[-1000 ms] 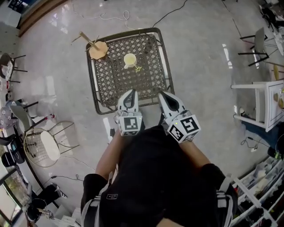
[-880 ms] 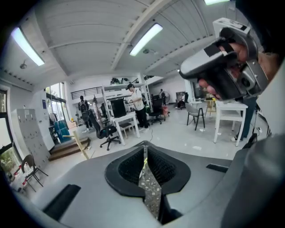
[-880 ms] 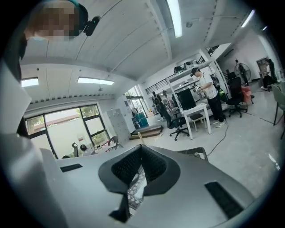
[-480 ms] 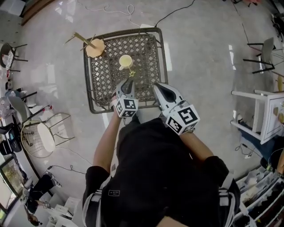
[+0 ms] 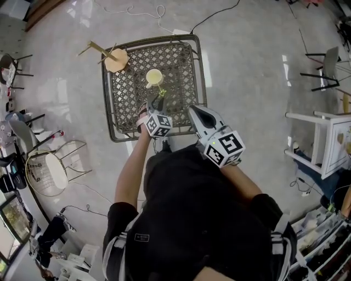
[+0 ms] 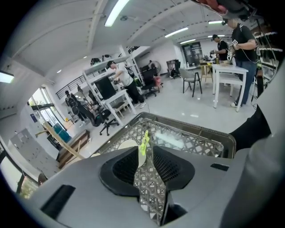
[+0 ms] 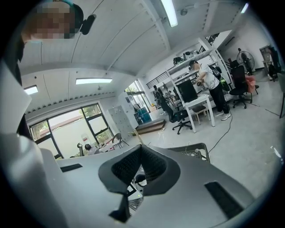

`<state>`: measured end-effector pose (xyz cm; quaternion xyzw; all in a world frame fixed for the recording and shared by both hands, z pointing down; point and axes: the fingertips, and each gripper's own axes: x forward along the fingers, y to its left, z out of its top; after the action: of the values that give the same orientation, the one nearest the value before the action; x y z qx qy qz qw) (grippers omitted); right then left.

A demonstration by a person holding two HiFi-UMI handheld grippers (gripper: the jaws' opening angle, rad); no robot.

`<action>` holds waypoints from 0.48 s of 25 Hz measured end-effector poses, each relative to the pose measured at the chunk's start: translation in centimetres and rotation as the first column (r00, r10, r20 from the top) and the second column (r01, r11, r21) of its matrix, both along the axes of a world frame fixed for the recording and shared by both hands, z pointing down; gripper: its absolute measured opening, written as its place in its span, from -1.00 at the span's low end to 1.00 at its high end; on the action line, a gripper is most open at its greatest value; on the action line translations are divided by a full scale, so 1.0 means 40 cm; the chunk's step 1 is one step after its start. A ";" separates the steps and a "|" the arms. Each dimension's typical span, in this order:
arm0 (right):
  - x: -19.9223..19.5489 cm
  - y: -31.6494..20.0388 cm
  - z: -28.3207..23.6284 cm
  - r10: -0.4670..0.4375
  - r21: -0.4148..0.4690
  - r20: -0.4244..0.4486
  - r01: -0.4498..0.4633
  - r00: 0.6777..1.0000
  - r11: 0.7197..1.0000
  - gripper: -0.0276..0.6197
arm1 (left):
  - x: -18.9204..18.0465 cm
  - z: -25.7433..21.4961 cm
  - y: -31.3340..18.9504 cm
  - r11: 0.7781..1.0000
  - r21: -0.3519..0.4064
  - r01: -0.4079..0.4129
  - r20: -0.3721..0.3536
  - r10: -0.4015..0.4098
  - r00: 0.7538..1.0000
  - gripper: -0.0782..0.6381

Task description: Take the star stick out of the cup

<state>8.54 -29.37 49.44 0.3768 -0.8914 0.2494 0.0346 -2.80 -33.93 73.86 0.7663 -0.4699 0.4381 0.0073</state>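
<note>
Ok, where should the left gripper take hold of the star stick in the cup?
Take the star stick at its upper end, by the star, which leans out of the cup toward you. Come from the near side with the left gripper: its opening jaws stand either side of that end, not pressing. Then pull back along the lean.

Bright even indoor light, ceiling strip lights (image 6: 116,12) overhead, daylight through windows (image 7: 67,129), pale glare streaks on glossy floor (image 5: 247,66), strong fisheye bending at edges, dark rounded corners in both gripper views
</note>
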 end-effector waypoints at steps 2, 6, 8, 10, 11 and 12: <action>0.003 -0.002 0.000 0.003 -0.001 0.001 -0.003 1.000 1.000 -0.89 | 0.006 -0.005 -0.003 1.000 0.015 -0.008 0.011 0.008 1.000 -0.48; 0.004 -0.002 0.001 0.011 -0.004 0.001 -0.011 1.000 1.000 -0.89 | 0.009 0.004 -0.018 1.000 0.011 -0.015 0.034 0.014 0.999 -0.52; -0.001 0.002 0.001 0.017 -0.007 0.005 -0.017 1.000 1.000 -0.89 | -0.001 0.016 -0.029 1.000 0.003 -0.006 0.053 0.005 0.999 -0.58; -0.005 0.009 0.002 0.024 -0.008 0.008 -0.024 1.000 1.000 -0.89 | -0.009 0.021 -0.037 1.000 0.005 0.001 0.065 -0.001 0.998 -0.66; -0.006 0.013 0.002 0.027 -0.008 0.008 -0.027 1.000 1.000 -0.89 | -0.011 0.019 -0.038 1.000 0.008 0.003 0.065 -0.003 0.998 -0.67; -0.007 0.018 0.002 0.031 -0.007 0.007 -0.031 1.000 1.000 -0.89 | -0.013 0.015 -0.038 1.000 0.013 0.005 0.062 -0.006 0.998 -0.67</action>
<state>8.26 -28.66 49.51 0.3894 -0.8848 0.2542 0.0290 -3.32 -35.43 74.44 0.7510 -0.4749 0.4586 -0.0111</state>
